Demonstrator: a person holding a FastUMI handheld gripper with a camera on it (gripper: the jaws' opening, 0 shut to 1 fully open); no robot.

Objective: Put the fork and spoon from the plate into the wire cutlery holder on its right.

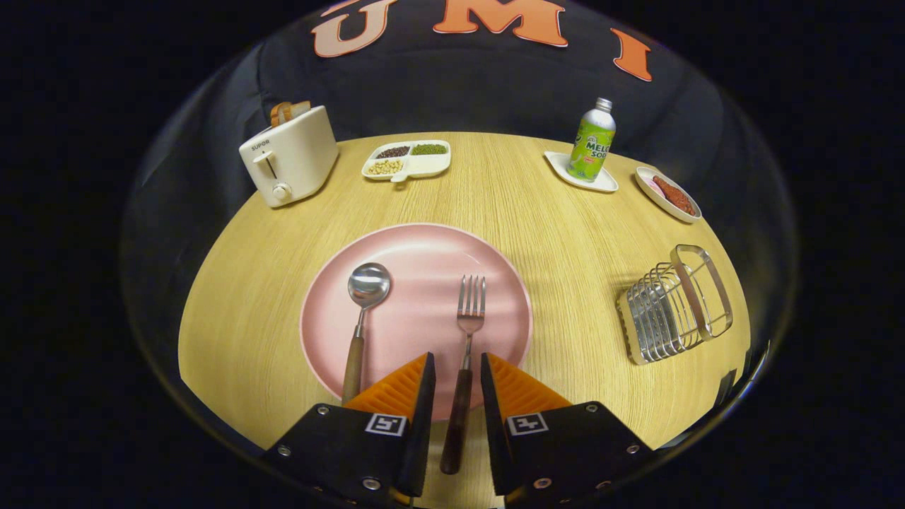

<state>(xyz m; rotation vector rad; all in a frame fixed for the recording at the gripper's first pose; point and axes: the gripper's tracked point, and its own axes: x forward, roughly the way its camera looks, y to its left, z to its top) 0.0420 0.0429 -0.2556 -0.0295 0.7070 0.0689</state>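
the round pale wooden table point(565, 233) spreads across the middle of the frame, and at its centre sits the big pink round plate point(417, 254) with the wood-handled steel spoon point(360, 311) lying on its left half and the dark-handled steel fork point(466, 332) just right of it, its handle running off the near rim. the gripper point(457, 378) at the bottom centre stands part open, a finger on either side of the fork handle with a sliver of gap each side, so it has hold of nothing yet. to my eye the step is the grab on the fork: keep the handle centred, close squarely on it, then lift level before swinging right. the silver wire cutlery holder point(672, 304) sits at the right of the frame, well apart from the plate, with nothing in it. at the upper left is a cream toaster point(290, 155) with bread poking out; beside it a white divided dish point(407, 160) of beans and seeds; upper right, a green soda bottle point(592, 141) on a white tray point(581, 177) and a small white bowl point(668, 194) of something reddish.
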